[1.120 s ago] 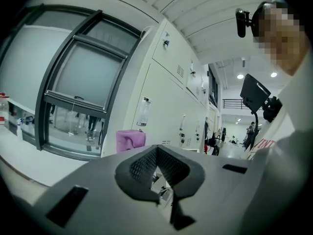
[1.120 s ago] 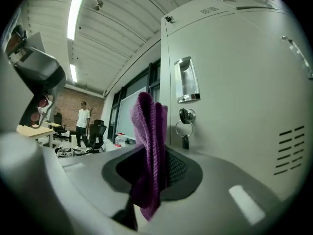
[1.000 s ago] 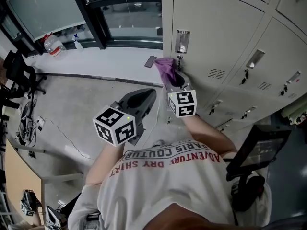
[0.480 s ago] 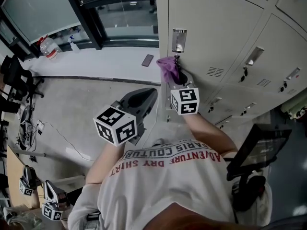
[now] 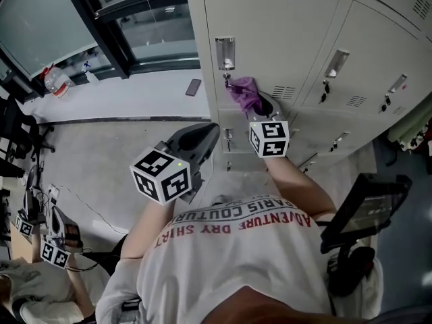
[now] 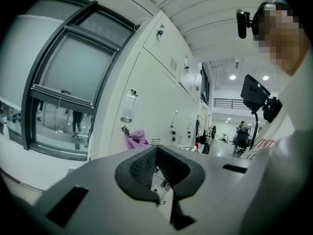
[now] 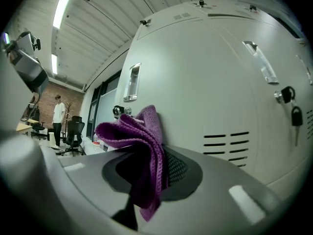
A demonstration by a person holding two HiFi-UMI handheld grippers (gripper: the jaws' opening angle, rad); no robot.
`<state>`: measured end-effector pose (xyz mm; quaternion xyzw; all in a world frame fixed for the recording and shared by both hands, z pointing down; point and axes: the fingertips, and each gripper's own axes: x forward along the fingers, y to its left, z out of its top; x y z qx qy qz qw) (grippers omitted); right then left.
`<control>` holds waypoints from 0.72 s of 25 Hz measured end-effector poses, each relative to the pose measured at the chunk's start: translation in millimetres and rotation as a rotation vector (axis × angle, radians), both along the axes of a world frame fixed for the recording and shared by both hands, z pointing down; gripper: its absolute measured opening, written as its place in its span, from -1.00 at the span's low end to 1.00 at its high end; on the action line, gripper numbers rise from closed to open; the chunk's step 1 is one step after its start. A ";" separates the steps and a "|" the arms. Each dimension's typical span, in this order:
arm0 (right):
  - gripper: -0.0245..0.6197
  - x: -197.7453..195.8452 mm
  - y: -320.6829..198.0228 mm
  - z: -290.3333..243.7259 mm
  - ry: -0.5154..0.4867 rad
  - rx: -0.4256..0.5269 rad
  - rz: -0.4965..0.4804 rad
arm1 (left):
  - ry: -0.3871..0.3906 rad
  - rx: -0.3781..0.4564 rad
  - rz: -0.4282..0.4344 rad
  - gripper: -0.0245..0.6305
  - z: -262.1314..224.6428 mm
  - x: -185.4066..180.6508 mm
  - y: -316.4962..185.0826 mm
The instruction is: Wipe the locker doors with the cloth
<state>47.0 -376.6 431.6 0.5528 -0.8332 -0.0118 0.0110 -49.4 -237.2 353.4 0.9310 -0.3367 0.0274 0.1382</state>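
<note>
right jaws clamped tight on the cloth [image 7: 143,140], and that's our purple star: a knitted, ribbed weave, bunched into soft folds, one tail hanging down through the dark meshed hollow of the right gripper [image 7: 155,174]. most of it billows out past the tips, its top fold against the locker door [image 7: 210,77].

from the head view, the cloth [image 5: 244,94] sits on that door [image 5: 270,25] between the keyed lock [image 5: 227,81] and the vent slots [image 5: 283,92], below the recessed metal handle [image 5: 225,52]. the right gripper [image 5: 260,109] points straight at the door, marker cube toward the person.

over on the other side, the left gripper [image 6: 159,169] has its jaws together with nothing between them, just the ridged black pads. it hangs back from the lockers, well apart from the cloth [image 6: 135,139]; in the head view the left gripper [image 5: 197,139] sits out over the floor [image 5: 101,147].

the doors are smooth pale grey painted metal, flat panels in a row, each with a shiny handle. a bunch of keys [image 7: 292,112] dangles from the next door's lock.

the floor is bare mottled concrete. a dark-framed window [image 5: 135,19] runs along a white ledge [image 5: 135,96], with a dark phone [image 5: 194,87] lying flat and a plastic bottle [image 5: 55,79] further along. a dark screen on a stand [image 5: 364,208] is at the person's right.
</note>
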 end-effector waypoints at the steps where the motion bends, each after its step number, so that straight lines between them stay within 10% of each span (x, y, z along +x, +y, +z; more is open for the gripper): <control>1: -0.69 10.8 1.1 -0.3 -0.002 0.002 0.017 | 0.000 0.001 0.009 -0.92 -0.4 4.5 0.9; 18: -0.69 157.5 14.0 2.2 -0.022 -0.045 0.232 | 0.002 0.001 0.048 -0.92 2.3 49.5 26.0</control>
